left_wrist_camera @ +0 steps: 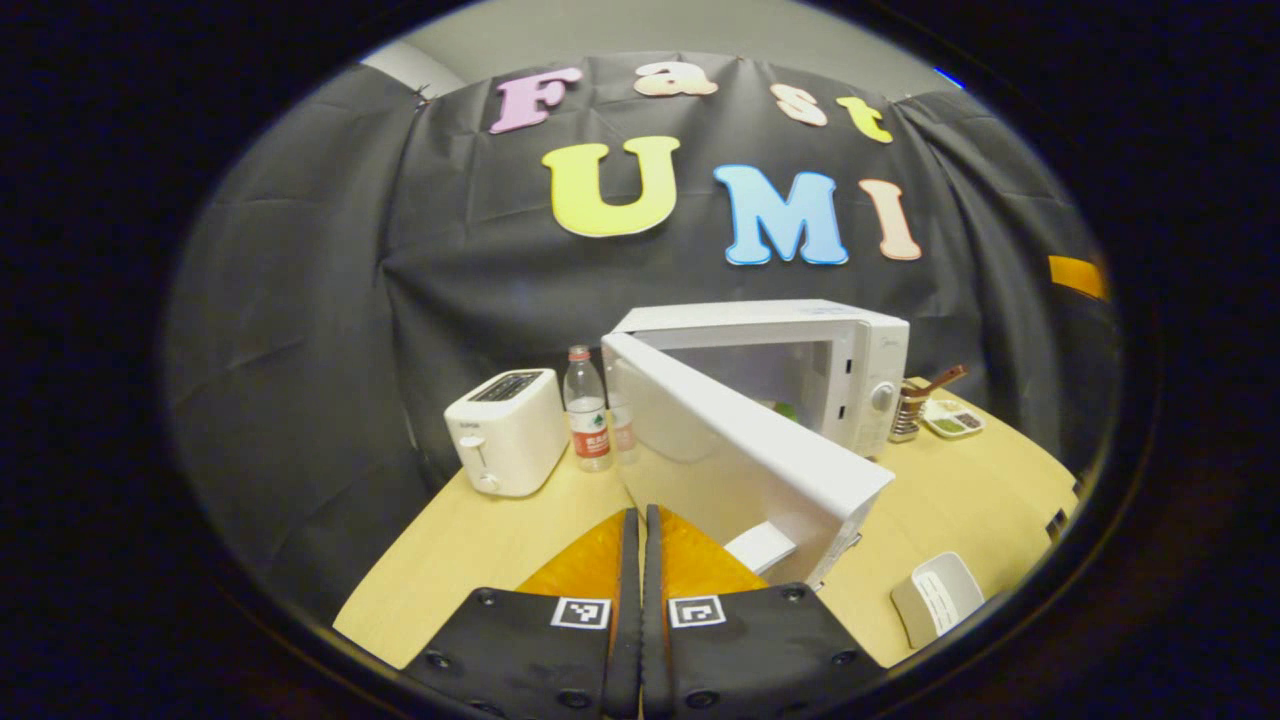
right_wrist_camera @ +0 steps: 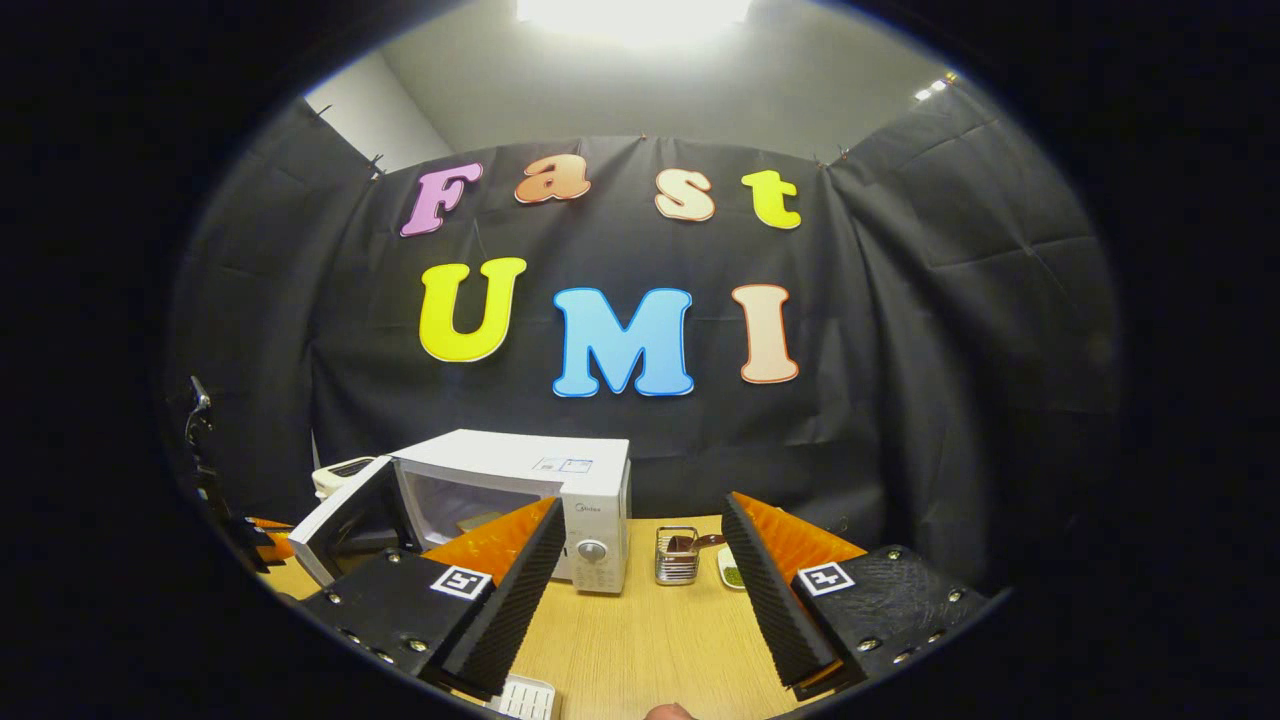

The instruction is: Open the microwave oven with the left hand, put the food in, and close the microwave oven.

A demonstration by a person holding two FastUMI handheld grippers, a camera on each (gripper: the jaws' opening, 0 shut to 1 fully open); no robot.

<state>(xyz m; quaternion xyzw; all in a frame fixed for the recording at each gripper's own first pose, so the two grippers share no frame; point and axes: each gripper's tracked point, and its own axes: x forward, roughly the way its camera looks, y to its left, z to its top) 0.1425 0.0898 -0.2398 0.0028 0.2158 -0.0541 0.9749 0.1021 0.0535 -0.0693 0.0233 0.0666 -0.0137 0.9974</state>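
Observation:
The white microwave [left_wrist_camera: 860, 350] stands at the back of the wooden table with its door [left_wrist_camera: 745, 455] swung wide open toward me. Past the door's top edge, a small green thing [left_wrist_camera: 789, 408] shows inside the cavity. My left gripper [left_wrist_camera: 640, 515] is shut with nothing between its fingers, and its tips are just in front of the door's inner face. Whether they touch it I cannot tell. In the right gripper view the microwave [right_wrist_camera: 560, 470] and its open door [right_wrist_camera: 335, 520] sit low on the left. My right gripper [right_wrist_camera: 640, 565] hangs open and empty above the table.
A white toaster [left_wrist_camera: 505, 430] and a water bottle [left_wrist_camera: 588, 410] stand left of the microwave. To its right are a metal utensil holder [right_wrist_camera: 677, 555] and a small dish [left_wrist_camera: 955, 418]. A white tray [left_wrist_camera: 940, 595] lies near the table's front right edge.

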